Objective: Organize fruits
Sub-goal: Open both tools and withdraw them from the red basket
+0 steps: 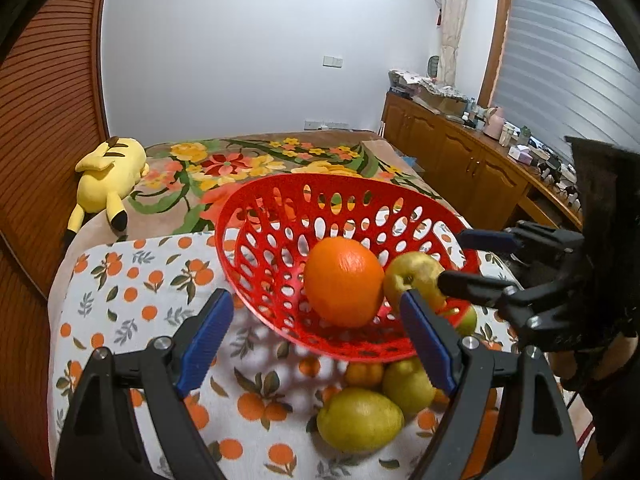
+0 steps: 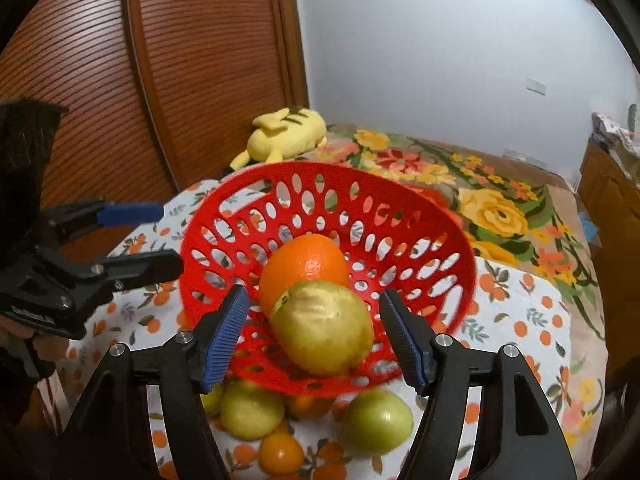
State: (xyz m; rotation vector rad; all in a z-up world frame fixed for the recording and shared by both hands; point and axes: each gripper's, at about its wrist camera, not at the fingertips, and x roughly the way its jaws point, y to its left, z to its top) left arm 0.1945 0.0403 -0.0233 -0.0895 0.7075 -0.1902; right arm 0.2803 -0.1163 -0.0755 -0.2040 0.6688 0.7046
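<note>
Sitting tilted on the cloth [image 1: 132,312]: red basket [image 2: 400,200], holding an orange [image 1: 343,281] and, touching it, a pear [image 2: 324,330]. Lying loose on the cloth just beside the basket's near rim: more fruit [image 1: 360,418]. Hovering spread wide, gripping nothing: left gripper [image 1: 316,340] and right gripper [image 2: 316,340], both near the basket.

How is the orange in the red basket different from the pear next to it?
The orange is bright orange and round; the pear is yellow-green and lumpier. The orange sits deeper in the basket; the pear lies nearer the front rim. Both rest inside, touching, with no gripper holding them.
</note>
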